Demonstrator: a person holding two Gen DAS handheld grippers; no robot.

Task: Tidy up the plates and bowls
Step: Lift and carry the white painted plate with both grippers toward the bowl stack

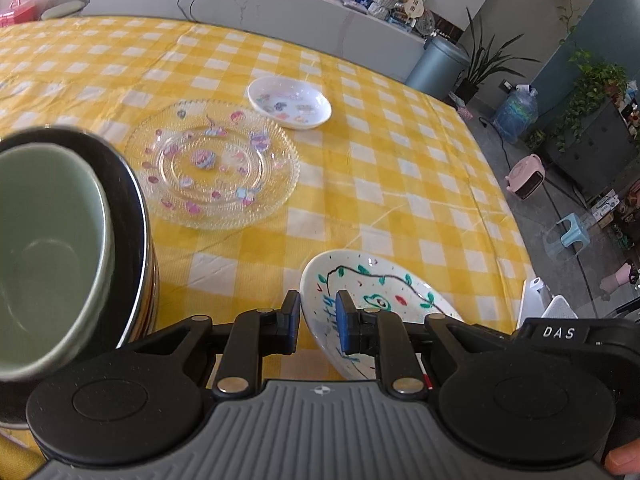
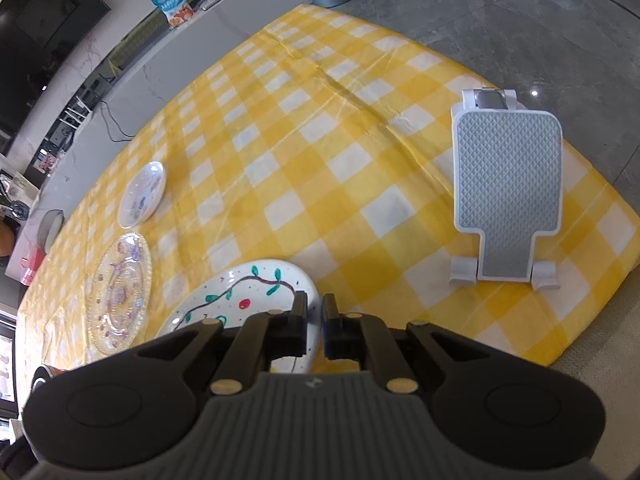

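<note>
A white plate [image 1: 384,300] painted with a green vine and red spots lies low over the yellow checked tablecloth [image 1: 400,160]. My left gripper [image 1: 318,304] is shut on its near-left rim, one pad outside and the blue pad inside. From the opposite side, my right gripper [image 2: 315,304] is shut on the same plate's [image 2: 240,300] thin edge. The right gripper's black body [image 1: 560,334] shows beyond the plate. A clear glass plate [image 1: 212,164] with floral decals and a small white decorated dish [image 1: 290,102] rest farther back. A green bowl [image 1: 44,248] sits nested in a dark steel bowl [image 1: 132,216] at the left.
A white and grey phone stand [image 2: 506,184] stands near the table's right edge. The glass plate [image 2: 120,292] and small dish [image 2: 142,194] lie at the left in the right wrist view. Beyond the table are a counter, a grey bin [image 1: 436,66] and potted plants.
</note>
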